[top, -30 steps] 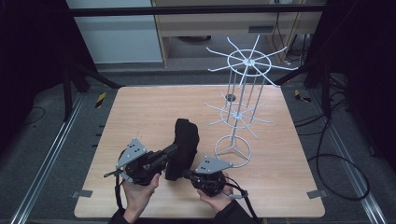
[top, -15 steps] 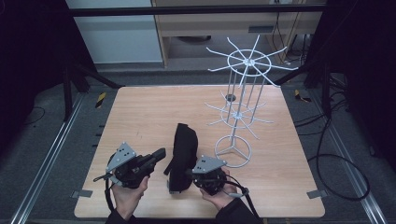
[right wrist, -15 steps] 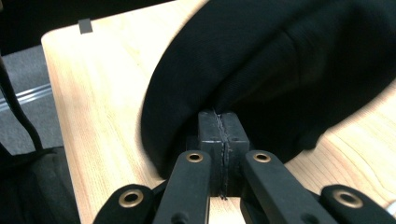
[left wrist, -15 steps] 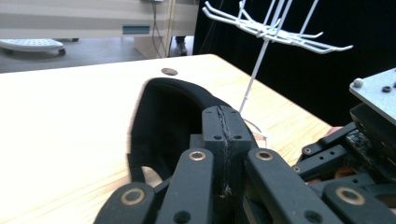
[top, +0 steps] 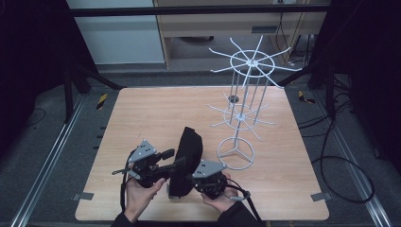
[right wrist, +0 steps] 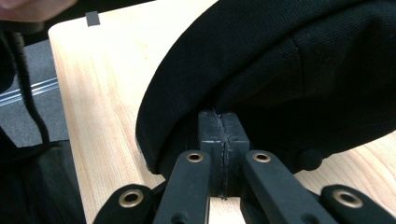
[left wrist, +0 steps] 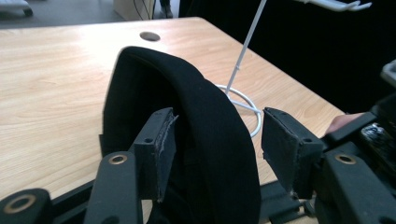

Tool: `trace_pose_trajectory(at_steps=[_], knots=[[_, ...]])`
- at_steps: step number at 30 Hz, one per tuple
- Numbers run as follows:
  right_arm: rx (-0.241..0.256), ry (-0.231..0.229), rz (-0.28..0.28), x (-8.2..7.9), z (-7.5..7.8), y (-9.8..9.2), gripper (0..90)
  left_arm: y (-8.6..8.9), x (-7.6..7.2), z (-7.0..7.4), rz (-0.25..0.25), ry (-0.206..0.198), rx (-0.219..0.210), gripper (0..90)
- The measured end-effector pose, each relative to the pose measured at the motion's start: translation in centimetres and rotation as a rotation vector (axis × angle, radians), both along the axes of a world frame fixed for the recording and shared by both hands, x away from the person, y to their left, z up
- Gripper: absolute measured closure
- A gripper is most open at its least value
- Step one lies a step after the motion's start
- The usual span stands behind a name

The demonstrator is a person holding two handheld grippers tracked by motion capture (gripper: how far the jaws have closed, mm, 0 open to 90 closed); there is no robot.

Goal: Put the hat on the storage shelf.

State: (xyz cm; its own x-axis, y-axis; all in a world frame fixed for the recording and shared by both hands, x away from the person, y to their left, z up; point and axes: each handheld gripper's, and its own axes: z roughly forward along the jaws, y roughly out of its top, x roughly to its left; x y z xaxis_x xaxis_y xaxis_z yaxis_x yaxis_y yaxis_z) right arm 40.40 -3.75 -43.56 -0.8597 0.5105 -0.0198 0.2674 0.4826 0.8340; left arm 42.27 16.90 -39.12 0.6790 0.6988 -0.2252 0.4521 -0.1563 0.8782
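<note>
A wooden counter (top: pixel 142 118) seen from above, with a person's two hands entering from the 6 o'clock edge, each holding a set of tongs.

At about 7 o'clock, the left tongs (top: pixel 176 158) point toward 3 o'clock at a black cap (top: pixel 187 158) standing on edge near the front of the counter. In the left gripper view, these tongs (left wrist: pixel 217 140) are open, one jaw on either side of the cap's (left wrist: pixel 205 121) curved fabric ridge, neither jaw pressing it. The cap lies directly between them, so a squeeze would likely catch it.

The cap is made of a dark, matte woven cloth, folded or collapsed into a tall arch. Its long axis runs from 6 o'clock toward 12 o'clock.

Just right of the cap, at about 5 o'clock, the right tongs (top: pixel 194 178) meet its lower edge. In the right gripper view, these tongs (right wrist: pixel 224 135) are closed, pinching the cap's (right wrist: pixel 280 60) edge, with the fabric bulging above the jaws. Both hands are equally near; the right one bears the cap.

Further right, toward 2 o'clock, stands a white wire rack (top: pixel 246 94) with spoked hooks, well apart from the cap.
</note>
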Motion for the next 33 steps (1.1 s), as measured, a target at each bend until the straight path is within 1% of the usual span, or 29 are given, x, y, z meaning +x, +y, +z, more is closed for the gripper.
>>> trace_pose_trajectory(at_steps=[1,2,3,4,5,6,7,9,10,11,12,13,14,17,18,19,20,21,22,23,24,25,26,27,28,29,31,32,33], knots=[[0.002,0.002,0.003,0.0,-0.1,0.0,90.0,-0.4,0.5,-0.2,-0.013,0.032,0.006,47.7],[0.002,0.002,0.003,0.0,-0.1,0.0,90.0,-0.4,0.5,-0.2,-0.013,0.032,0.006,51.4],[0.003,0.005,0.002,0.0,-0.1,0.0,90.0,-0.6,0.9,-0.4,-0.022,0.059,-0.003,55.2],[0.000,0.007,0.001,0.0,-0.1,0.0,90.0,-0.6,0.9,-0.4,-0.022,0.059,-0.003,58.6],[0.001,0.011,0.001,0.0,-0.2,-0.1,90.0,-0.7,1.2,-0.4,-0.032,0.082,-0.020,61.9],[0.001,0.011,0.001,0.0,-0.2,-0.1,90.0,-0.7,1.2,-0.4,-0.032,0.082,-0.020,69.9],[0.004,0.017,0.000,0.1,-0.2,-0.2,90.0,-0.5,1.1,-0.2,-0.041,0.077,-0.031,73.6],[0.008,0.017,-0.002,0.1,-0.2,-0.2,90.0,-0.4,1.0,0.0,-0.042,0.074,-0.035,78.4],[0.009,0.012,-0.005,0.1,-0.1,-0.3,90.0,-0.2,0.9,0.2,-0.041,0.065,-0.041,78.4],[0.006,-0.004,-0.007,0.1,0.2,-0.3,90.0,-0.1,0.8,0.3,-0.043,0.059,-0.044,81.2],[0.006,-0.004,-0.007,0.1,0.2,-0.3,90.0,0.0,0.6,0.4,-0.042,0.050,-0.048,81.2],[0.003,-0.018,-0.010,0.0,0.5,-0.3,90.0,0.1,0.3,0.6,-0.048,0.035,-0.056,82.7],[0.003,-0.018,-0.010,0.0,0.5,-0.3,90.0,0.1,0.3,0.6,-0.048,0.035,-0.056,83.1],[0.020,-0.023,-0.006,0.0,0.7,-0.5,90.0,0.1,-0.1,0.9,-0.046,0.007,-0.060,83.5],[0.030,-0.018,-0.005,0.0,0.7,-0.6,90.0,0.1,-0.2,0.9,-0.041,-0.003,-0.059,83.7],[0.051,-0.011,-0.008,0.1,0.6,-0.6,86.7,0.1,-0.3,1.0,-0.031,-0.020,-0.058,83.8],[0.051,-0.011,-0.008,0.1,0.6,-0.6,86.7,0.1,-0.3,1.0,-0.031,-0.020,-0.058,83.9],[0.066,-0.006,-0.006,0.1,0.6,-0.7,82.2,0.2,-0.3,1.1,-0.026,-0.027,-0.060,83.9],[0.101,0.018,-0.007,0.2,0.4,-0.9,72.6,0.3,-0.3,1.2,-0.019,-0.034,-0.068,83.9],[0.108,0.028,-0.004,0.3,0.3,-1.0,72.0,0.6,-0.4,1.4,-0.007,-0.046,-0.085,83.9],[0.108,0.028,-0.004,0.3,0.3,-1.0,72.0,0.6,-0.4,1.4,-0.007,-0.046,-0.085,83.9],[0.121,0.022,-0.005,0.2,-0.1,-1.1,65.0,0.9,-0.4,1.8,0.004,-0.058,-0.104,84.0],[0.121,0.022,-0.005,0.2,-0.1,-1.1,65.0,0.9,-0.4,1.8,0.004,-0.058,-0.104,83.9],[0.117,0.015,-0.011,0.1,-0.3,-1.0,62.8,1.1,-0.5,2.1,0.006,-0.065,-0.115,83.9],[0.108,0.014,-0.012,0.1,-0.9,-0.9,58.9,1.3,-0.6,2.4,0.007,-0.076,-0.132,83.9],[0.108,0.014,-0.012,0.1,-0.9,-0.9,58.9,1.3,-0.6,2.4,0.007,-0.076,-0.132,83.9],[0.099,0.013,-0.005,0.2,-1.7,-0.4,52.6,1.3,-0.9,2.7,0.005,-0.087,-0.149,83.9],[0.099,0.013,-0.005,0.2,-1.7,-0.4,52.6,1.4,-1.0,2.9,-0.001,-0.094,-0.157,83.9],[0.110,-0.005,0.002,0.3,-2.1,0.0,51.5,1.2,-1.2,3.0,-0.011,-0.098,-0.165,83.9]])
